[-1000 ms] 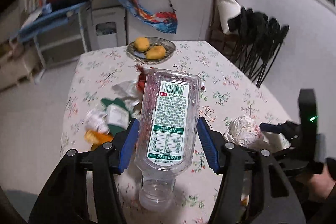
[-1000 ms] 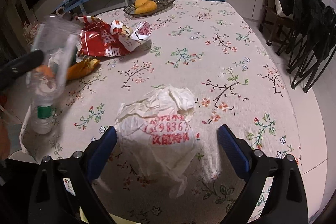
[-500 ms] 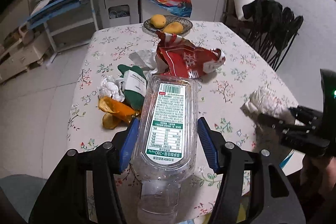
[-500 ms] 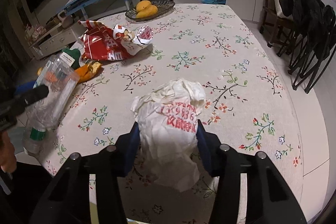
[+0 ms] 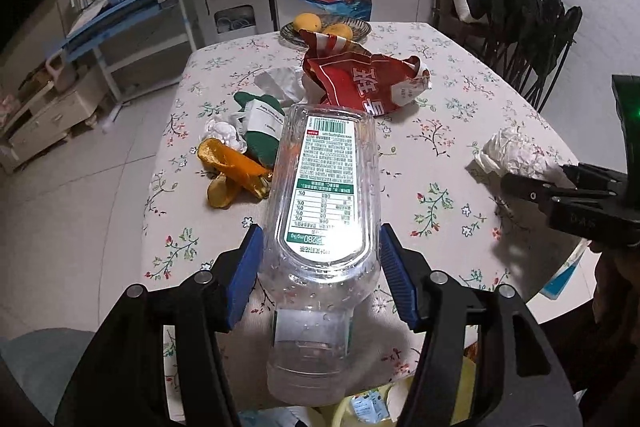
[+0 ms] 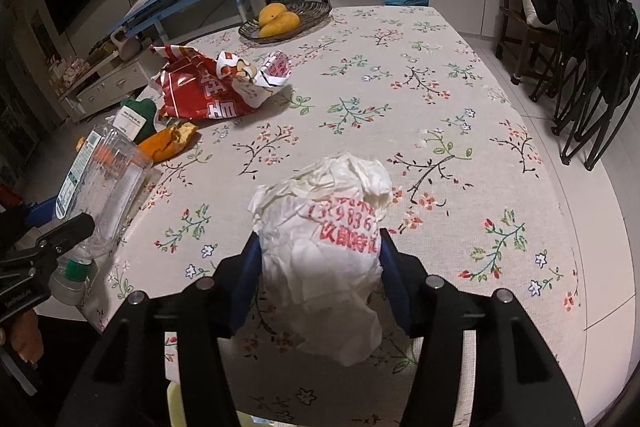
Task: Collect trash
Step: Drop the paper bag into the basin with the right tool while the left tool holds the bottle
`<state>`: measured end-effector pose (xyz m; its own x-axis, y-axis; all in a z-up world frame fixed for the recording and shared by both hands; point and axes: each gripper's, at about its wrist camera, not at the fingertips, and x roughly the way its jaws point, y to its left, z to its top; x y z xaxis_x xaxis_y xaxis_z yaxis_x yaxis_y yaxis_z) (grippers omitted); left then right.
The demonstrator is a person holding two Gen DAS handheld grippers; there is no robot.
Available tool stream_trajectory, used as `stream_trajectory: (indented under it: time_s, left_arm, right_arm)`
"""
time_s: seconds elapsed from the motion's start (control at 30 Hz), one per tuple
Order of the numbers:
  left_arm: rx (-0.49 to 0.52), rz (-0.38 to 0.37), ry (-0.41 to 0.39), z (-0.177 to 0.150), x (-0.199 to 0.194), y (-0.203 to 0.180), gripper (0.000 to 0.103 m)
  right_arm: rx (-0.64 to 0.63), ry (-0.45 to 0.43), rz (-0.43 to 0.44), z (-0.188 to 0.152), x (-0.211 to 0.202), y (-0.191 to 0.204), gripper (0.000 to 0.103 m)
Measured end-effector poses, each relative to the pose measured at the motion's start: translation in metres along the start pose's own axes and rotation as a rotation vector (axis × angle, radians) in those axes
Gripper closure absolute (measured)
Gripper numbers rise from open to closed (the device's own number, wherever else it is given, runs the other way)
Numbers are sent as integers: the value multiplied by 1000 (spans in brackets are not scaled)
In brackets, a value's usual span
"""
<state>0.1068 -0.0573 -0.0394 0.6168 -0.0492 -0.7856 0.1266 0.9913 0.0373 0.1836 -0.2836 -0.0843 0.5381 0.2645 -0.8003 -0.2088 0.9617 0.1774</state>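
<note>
My left gripper is shut on a clear plastic bottle, held cap-down above the near table edge; the bottle also shows in the right wrist view. My right gripper is shut on a crumpled white paper bag with red print, lifted just off the table; the bag also shows in the left wrist view. A red snack bag, a green packet, orange peel and white tissue lie on the floral table.
A basket of yellow fruit stands at the table's far end. A yellow bin shows just below the near table edge. Black folding chairs stand to the right, a blue shelf to the left.
My right gripper shut on the paper bag and lifted it. My left gripper drew back toward the near table edge with the bottle still in it.
</note>
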Motion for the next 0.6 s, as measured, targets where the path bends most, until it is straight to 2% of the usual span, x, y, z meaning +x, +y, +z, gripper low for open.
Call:
stream_trajectory:
  time_s: [0.07,0.17,0.4,0.6]
  left_arm:
    - [-8,-9,0,0,-1,1,48]
    - [-48,-27,-24,1,-9,6,48]
    - [-173,-124,-129,-3,-38,26,48]
    - [-208,-165,-138,-17,-49,28,48]
  right_arm:
    - [-8,-2,12,0,-1,1,60]
    - [-13,-11,32,0,-4,3,71]
    - [-27,-61,92,-1,-18,15,73]
    - [-13,-93,149,-6,-33,20,73]
